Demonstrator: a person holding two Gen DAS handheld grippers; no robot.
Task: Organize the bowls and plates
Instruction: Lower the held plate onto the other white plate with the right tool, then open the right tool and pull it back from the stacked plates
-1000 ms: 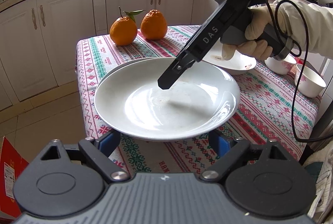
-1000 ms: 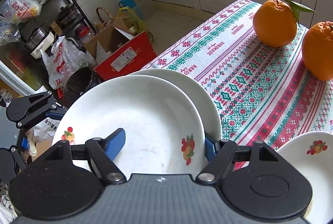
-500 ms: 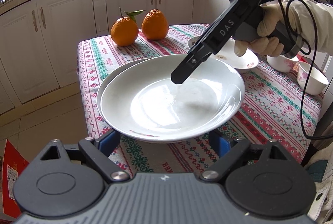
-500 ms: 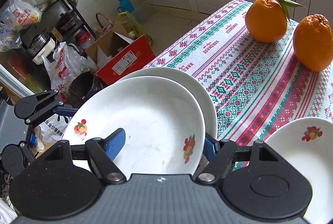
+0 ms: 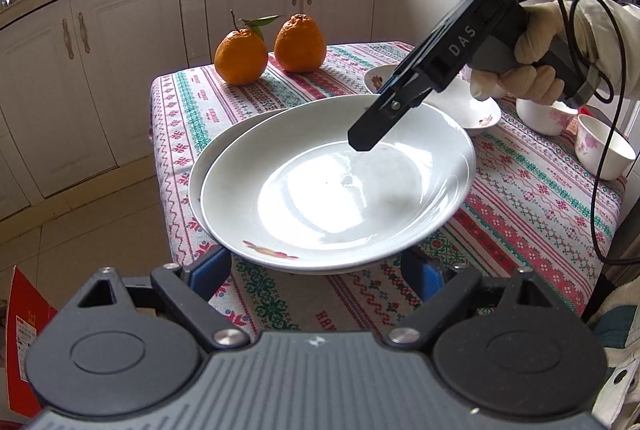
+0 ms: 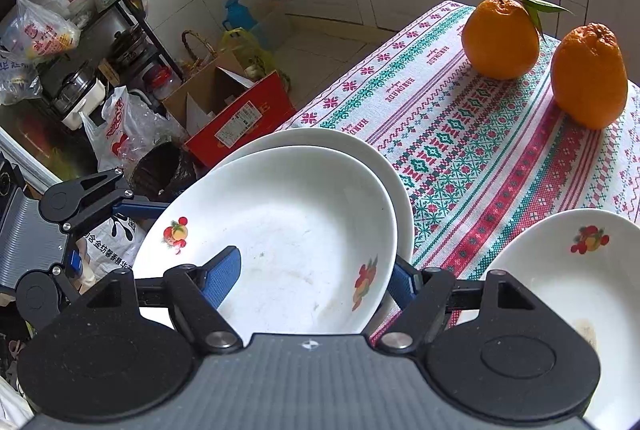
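A white deep plate [image 5: 336, 186] with fruit prints lies stacked on a second white plate [image 5: 200, 170] at the table's near left corner. In the right wrist view the top plate [image 6: 288, 230] sits over the lower plate [image 6: 360, 146]. My right gripper [image 6: 316, 278] is open, one blue finger over the plate's bowl, the other outside its rim; it also shows in the left wrist view [image 5: 372, 134]. My left gripper [image 5: 320, 270] is open at the plate's near edge, fingers mostly hidden beneath it.
Two oranges [image 5: 272, 50] stand at the table's far end. A white bowl [image 5: 460, 102] and two cups [image 5: 604, 146] sit to the right. The patterned tablecloth [image 5: 520, 210] covers the table. A red box [image 6: 240, 118] and bags lie on the floor.
The top plate has slid right and farther onto the table over the lower plate. My right gripper has drawn back toward the plate's far rim.
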